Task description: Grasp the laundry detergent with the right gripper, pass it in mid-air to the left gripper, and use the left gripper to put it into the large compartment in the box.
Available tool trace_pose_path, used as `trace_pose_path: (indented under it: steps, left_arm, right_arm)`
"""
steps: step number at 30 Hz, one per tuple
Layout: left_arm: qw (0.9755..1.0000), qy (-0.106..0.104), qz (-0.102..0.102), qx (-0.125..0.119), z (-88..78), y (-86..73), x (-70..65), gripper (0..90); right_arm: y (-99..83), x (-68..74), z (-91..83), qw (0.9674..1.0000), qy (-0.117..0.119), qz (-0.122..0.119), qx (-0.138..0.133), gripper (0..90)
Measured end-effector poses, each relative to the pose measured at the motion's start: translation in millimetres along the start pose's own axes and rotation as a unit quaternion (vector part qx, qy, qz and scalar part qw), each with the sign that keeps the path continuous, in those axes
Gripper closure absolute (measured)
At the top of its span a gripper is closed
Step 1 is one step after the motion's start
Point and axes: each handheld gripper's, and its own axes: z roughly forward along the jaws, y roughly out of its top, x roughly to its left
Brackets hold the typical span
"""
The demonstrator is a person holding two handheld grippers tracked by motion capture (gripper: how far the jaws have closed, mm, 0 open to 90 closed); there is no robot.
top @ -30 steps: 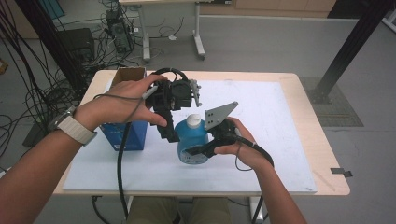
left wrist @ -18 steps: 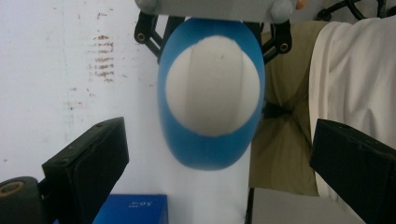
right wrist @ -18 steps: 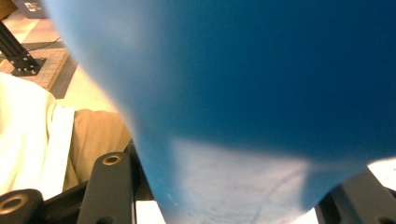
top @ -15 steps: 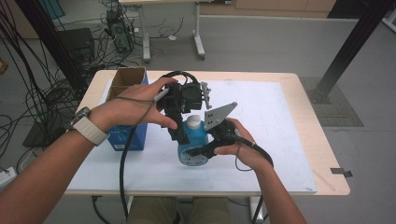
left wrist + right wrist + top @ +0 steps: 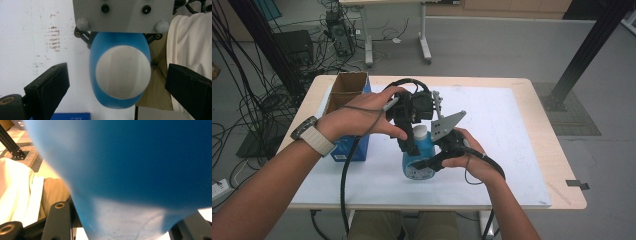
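Observation:
A blue bottle (image 5: 420,152) with a white cap (image 5: 419,132) stands on the white sheet (image 5: 492,150) at the table's middle. My right gripper (image 5: 426,165) is shut on the bottle's lower body from the right, its grey plate (image 5: 447,125) rising beside the cap. In the right gripper view the blue bottle (image 5: 130,170) sits between the two jaws of that gripper (image 5: 125,230). My left gripper (image 5: 413,142) hangs over the bottle and points down. In the left gripper view the left gripper (image 5: 117,93) is open, with the cap (image 5: 122,72) between the jaws and untouched.
An open cardboard box (image 5: 347,90) with a blue side (image 5: 354,147) stands left of the bottle, under the left forearm. Black cables trail from both grippers toward the table's front edge. The sheet's right half (image 5: 512,125) is bare.
The left hand and its gripper have shifted slightly right, from above the blue box's edge to over the bottle's cap. The right gripper and the bottle have kept still.

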Motion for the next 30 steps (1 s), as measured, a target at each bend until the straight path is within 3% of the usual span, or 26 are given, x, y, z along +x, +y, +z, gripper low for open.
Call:
trace_pose_path:
  steps: [30]
  left_arm:
    - [1.0000, -0.001, -0.005, 0.002, 6.1, -1.0, 0.0, 6.6]
  right_arm:
    - [-4.9, -0.7, -1.7, 0.9999, -0.003, 0.013, 0.003, 43.6]
